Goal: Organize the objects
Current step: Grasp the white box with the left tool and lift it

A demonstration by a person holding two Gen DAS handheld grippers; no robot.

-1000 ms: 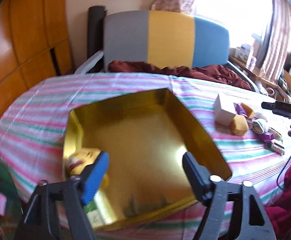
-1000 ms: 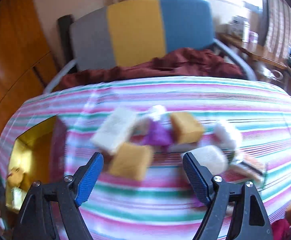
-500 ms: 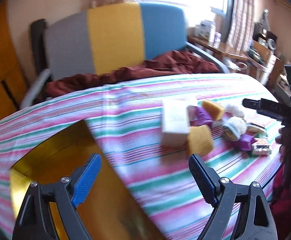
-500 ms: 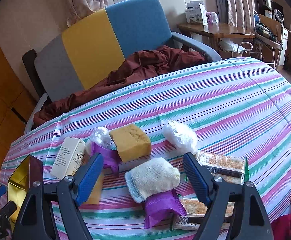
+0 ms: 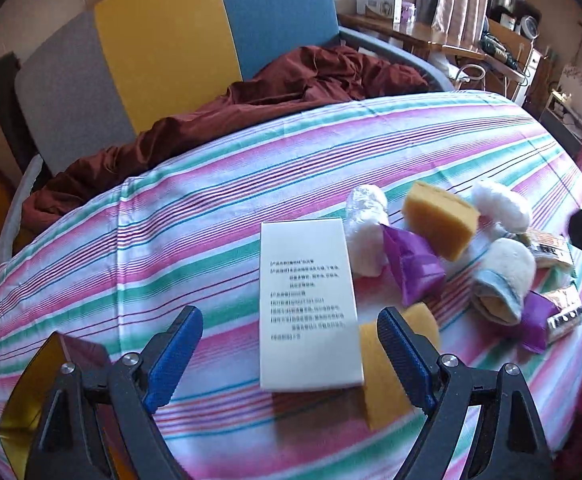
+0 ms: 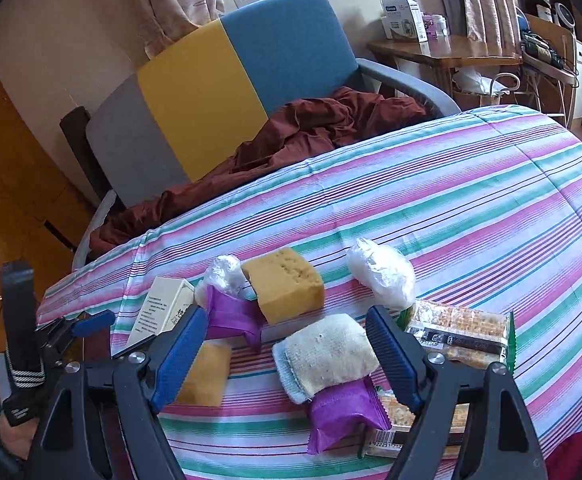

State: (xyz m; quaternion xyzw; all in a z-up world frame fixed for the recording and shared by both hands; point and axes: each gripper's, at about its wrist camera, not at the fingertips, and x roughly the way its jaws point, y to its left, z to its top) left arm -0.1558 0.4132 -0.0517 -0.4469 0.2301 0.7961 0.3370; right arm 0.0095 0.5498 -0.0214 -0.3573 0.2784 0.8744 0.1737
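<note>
I have swung my left gripper (image 5: pixel 289 354) off the gold box (image 5: pixel 31 392), which a second ago filled its view and now shows only as a corner at lower left; its jaws stand apart and empty, with the white carton (image 5: pixel 309 304) lying flat on the striped cloth (image 5: pixel 171 240) between and just ahead of them; my right gripper (image 6: pixel 281 354) has closed in on the pile too, jaws apart and empty, the rolled towel (image 6: pixel 327 354) sitting between its fingertips. The carton looks light and stiff, likely thin card that would dent, so I would take it across its narrow width near the middle; the towel is soft and will squash, so a deep bite around its body should hold. A yellow sponge (image 5: pixel 387 376) touches the carton's right edge; beyond lie a purple packet (image 5: pixel 413 266), a second sponge (image 5: pixel 439 220) and plastic-wrapped white bundles (image 5: pixel 365 232); cracker packs (image 6: pixel 459 330) sit just right of the towel.
</note>
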